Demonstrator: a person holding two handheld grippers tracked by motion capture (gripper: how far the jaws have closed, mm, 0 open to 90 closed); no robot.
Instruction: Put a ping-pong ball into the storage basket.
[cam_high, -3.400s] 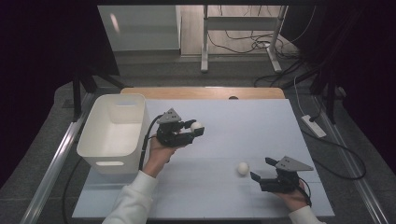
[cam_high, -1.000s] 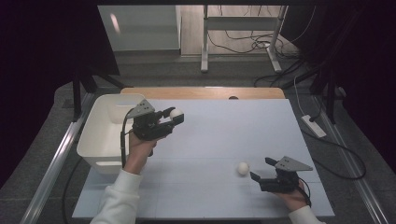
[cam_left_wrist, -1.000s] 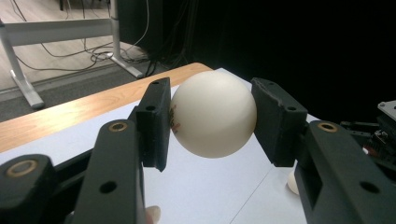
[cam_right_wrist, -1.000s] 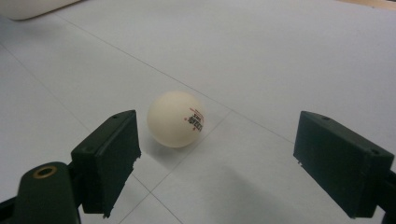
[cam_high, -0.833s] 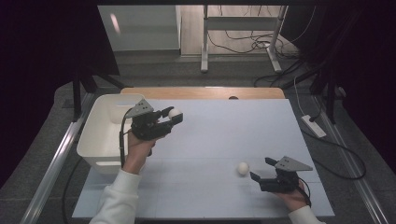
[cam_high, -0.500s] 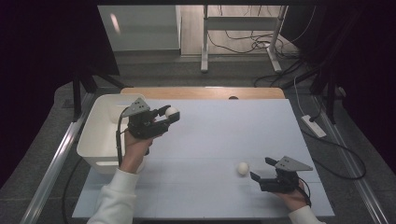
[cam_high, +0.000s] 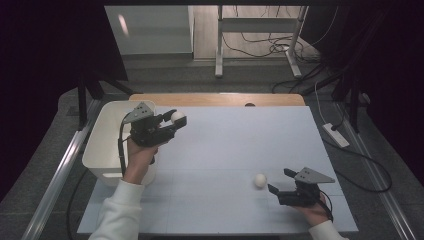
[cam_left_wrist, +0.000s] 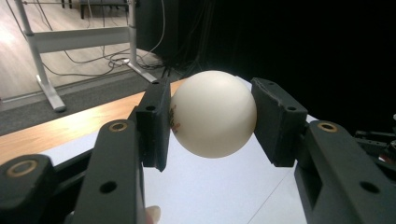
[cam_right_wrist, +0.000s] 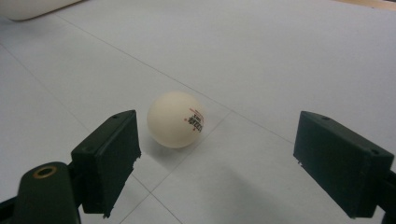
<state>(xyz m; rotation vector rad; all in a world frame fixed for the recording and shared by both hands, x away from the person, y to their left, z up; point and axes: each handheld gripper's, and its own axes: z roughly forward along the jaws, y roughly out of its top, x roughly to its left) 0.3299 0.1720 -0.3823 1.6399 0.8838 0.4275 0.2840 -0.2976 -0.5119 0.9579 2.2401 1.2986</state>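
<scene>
Left gripper (cam_high: 175, 121) up off the table, next to the white bin (cam_high: 107, 145), pinching a white ball (cam_high: 177, 117). Both black pads pressed on that ball's 2 sides (cam_left_wrist: 212, 114), with small red print near the left pad. Ball held in the air, over the table edge close to the bin's rim.

Right gripper (cam_high: 280, 182) low over the pale blue table (cam_high: 240, 135), near the front right corner. Jaws spread wide, holding nothing. A 2nd white ball (cam_high: 259, 180) lying on the table just in front of that gripper, a bit closer to 1 jaw than the other, touching neither (cam_right_wrist: 176, 119). Red print on its side too.

White sleeve (cam_high: 117, 215) at the bottom left.
</scene>
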